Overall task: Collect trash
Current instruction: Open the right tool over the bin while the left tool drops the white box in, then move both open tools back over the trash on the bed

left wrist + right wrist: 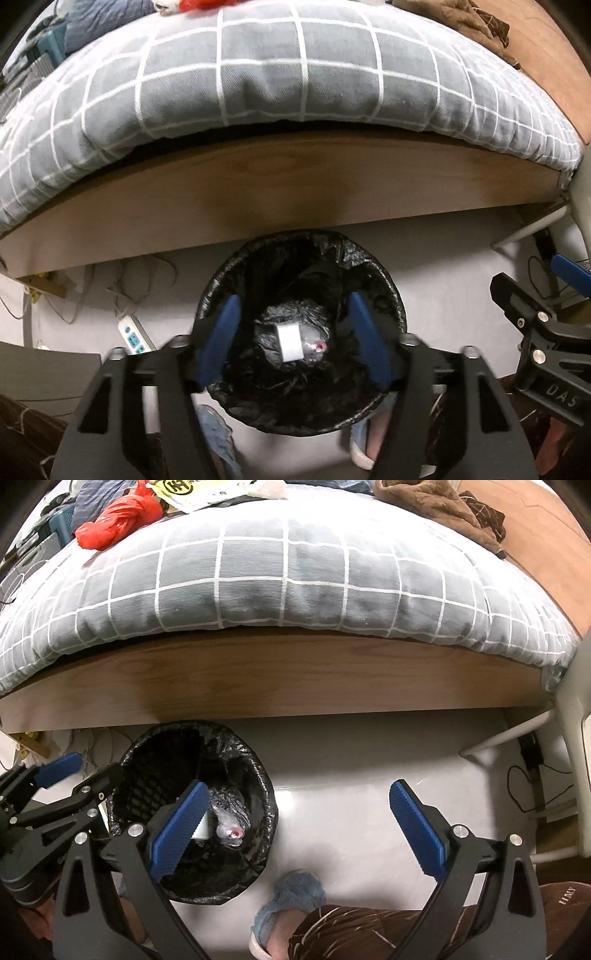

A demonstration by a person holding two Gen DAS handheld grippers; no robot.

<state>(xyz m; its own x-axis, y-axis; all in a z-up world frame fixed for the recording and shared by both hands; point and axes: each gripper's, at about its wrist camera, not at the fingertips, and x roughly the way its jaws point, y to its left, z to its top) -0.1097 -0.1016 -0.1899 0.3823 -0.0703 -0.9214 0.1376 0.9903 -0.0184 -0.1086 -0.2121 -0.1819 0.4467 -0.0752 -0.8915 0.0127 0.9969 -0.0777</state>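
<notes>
L tongs (293,339) hung wide open, empty, over bin (391,291) | R tongs (295,834) same, beside bin | red bag (118,518) on bed beyond bin: looked light, soft, slippery; pinch at knot.

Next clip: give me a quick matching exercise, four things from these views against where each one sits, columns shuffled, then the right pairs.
Things:
1. red plastic bag
2. trash bin
3. white paper piece
4. power strip

Places:
A. inside the bin
B. on the floor, left of the bin
C. on the bed quilt
D. on the floor against the bed's wooden side, under the open left gripper

Pairs: 1-C, 2-D, 3-A, 4-B
</notes>
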